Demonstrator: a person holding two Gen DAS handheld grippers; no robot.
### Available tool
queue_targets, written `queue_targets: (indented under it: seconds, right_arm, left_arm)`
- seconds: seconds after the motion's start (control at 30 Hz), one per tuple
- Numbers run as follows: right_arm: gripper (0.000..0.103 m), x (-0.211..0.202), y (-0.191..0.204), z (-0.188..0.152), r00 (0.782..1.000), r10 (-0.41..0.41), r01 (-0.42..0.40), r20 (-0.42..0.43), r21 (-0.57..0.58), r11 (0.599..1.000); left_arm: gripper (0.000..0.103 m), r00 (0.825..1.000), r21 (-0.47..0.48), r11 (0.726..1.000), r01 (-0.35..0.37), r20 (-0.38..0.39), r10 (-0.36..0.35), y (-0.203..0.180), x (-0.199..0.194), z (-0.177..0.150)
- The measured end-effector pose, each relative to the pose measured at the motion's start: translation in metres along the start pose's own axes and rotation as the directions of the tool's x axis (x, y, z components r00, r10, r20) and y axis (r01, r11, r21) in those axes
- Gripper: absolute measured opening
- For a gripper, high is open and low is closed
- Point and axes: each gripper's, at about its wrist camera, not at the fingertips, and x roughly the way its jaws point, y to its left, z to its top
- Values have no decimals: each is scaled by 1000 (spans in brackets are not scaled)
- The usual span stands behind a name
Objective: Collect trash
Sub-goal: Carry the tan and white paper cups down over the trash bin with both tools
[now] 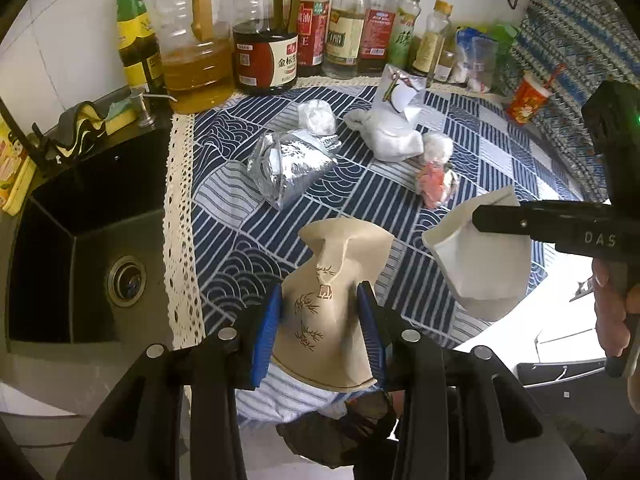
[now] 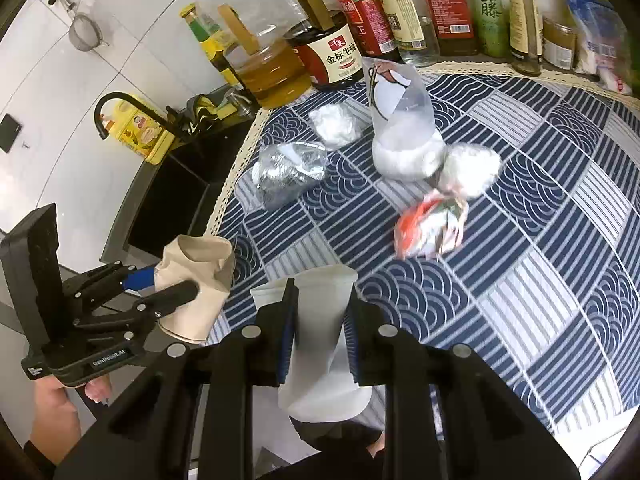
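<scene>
Holding one crushed cup in each gripper above the cloth; most trash not yet collected.

Left gripper [image 1: 320, 320] clamped on tan cup [image 1: 332, 300]; right gripper [image 2: 318, 332] clamped on white cup [image 2: 320, 328], both lifted near the table edge beside the sink [image 1: 80, 240]. Left on the tablecloth [image 1: 360, 208]: foil bag [image 1: 288, 164], white wad [image 1: 316, 116], plastic bag [image 1: 394, 128], fluffy ball [image 2: 468, 170], red wrapper [image 2: 428, 232]. No bin in view. Judged: early stage, two of seven pieces picked up.
</scene>
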Motion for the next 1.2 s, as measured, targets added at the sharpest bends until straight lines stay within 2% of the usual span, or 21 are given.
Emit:
queue_targets:
  seconds: [0.63, 1.2]
  right_arm:
    - [23, -22, 38, -84, 1000, -21, 21, 5, 15, 1000]
    - [23, 6, 50, -134, 997, -22, 25, -72, 41, 999]
  left_arm:
    - [37, 998, -17, 999, 52, 21, -51, -9, -37, -80]
    - [37, 995, -85, 992, 89, -25, -92, -4, -28, -139]
